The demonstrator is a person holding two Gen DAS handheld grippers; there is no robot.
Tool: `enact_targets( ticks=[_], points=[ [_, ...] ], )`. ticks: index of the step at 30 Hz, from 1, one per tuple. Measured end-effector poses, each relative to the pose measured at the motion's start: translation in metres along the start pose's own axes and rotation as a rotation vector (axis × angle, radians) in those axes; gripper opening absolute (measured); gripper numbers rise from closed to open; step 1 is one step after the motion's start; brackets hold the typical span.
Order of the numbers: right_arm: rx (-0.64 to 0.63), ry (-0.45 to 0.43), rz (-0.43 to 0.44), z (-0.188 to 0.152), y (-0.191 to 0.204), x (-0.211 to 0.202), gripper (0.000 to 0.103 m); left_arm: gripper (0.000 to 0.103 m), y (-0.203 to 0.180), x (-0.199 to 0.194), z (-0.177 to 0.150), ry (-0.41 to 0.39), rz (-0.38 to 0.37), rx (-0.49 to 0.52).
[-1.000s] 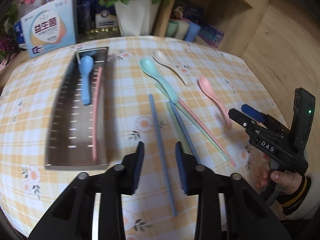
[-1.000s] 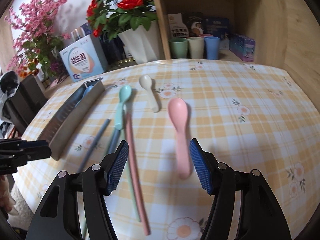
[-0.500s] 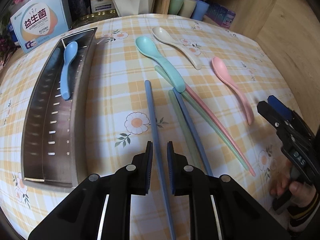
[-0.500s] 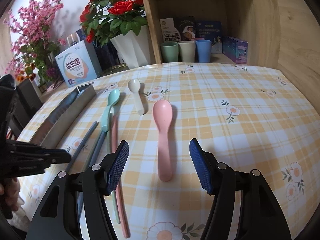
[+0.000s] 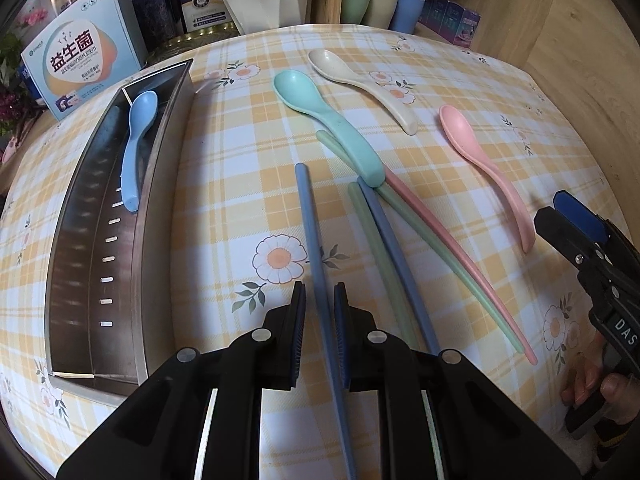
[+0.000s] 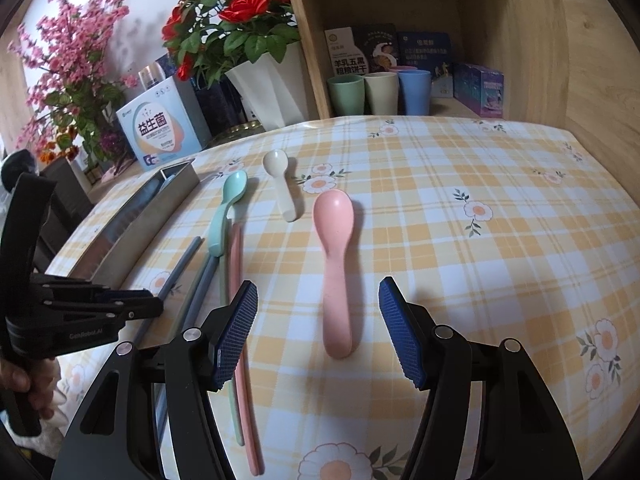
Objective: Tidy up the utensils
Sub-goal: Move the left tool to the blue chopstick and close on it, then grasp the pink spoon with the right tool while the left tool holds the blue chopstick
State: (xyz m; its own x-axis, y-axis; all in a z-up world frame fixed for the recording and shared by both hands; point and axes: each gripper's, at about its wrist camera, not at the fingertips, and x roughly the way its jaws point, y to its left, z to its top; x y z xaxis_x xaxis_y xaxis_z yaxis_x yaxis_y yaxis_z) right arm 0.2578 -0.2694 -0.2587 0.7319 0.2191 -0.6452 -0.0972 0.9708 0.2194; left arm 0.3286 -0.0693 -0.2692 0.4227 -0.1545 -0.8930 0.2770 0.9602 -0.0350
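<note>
A blue chopstick (image 5: 310,216) lies on the checked cloth and runs between the jaws of my left gripper (image 5: 320,300). They stand narrow around it, with a slim gap on each side. To its right lie another blue chopstick (image 5: 396,260), a green one (image 5: 374,240) and a pink one (image 5: 440,236), with a teal spoon (image 5: 324,120) across their far ends. A cream spoon (image 5: 360,84) lies further back. A blue spoon (image 5: 136,148) rests in the metal tray (image 5: 140,240) at the left. My right gripper (image 6: 316,284) is open astride the handle of the pink spoon (image 6: 334,220).
A printed box (image 5: 80,64), a white vase (image 6: 272,84) of red flowers and several cups (image 6: 380,92) on a wooden shelf stand along the table's far edge. A wooden wall (image 6: 592,60) rises at the right. A hand (image 5: 600,392) holds the right gripper.
My left gripper has come down and forward over the blue chopstick, and its jaws have narrowed around it. The right gripper has stayed open over the pink spoon.
</note>
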Motion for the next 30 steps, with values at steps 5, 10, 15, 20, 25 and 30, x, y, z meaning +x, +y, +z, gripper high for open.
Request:
enact_targets(
  ticks=[5,10,15,20,25,30],
  points=[
    [0.006,0.018,-0.001,0.000,-0.001,0.004,0.061,0.014,-0.001,-0.001,-0.002,-0.006,0.008,0.002],
    [0.020,0.034,0.015,0.000,-0.004,0.007,0.061,0.014,0.000,-0.001,-0.003,-0.012,0.004,-0.005],
    [0.030,0.035,0.019,0.000,-0.006,0.007,0.061,0.014,0.000,-0.001,-0.003,-0.015,0.003,-0.005],
    [0.030,0.037,0.019,0.000,-0.005,0.007,0.061,0.014,0.000,-0.002,-0.005,-0.024,0.006,-0.004],
    [0.035,0.039,0.022,0.000,-0.006,0.007,0.061,0.006,0.004,-0.004,-0.008,-0.033,0.004,-0.020],
    [0.047,0.046,0.027,-0.001,-0.007,0.008,0.061,0.006,0.000,-0.007,-0.012,-0.026,0.030,-0.011]
  ],
)
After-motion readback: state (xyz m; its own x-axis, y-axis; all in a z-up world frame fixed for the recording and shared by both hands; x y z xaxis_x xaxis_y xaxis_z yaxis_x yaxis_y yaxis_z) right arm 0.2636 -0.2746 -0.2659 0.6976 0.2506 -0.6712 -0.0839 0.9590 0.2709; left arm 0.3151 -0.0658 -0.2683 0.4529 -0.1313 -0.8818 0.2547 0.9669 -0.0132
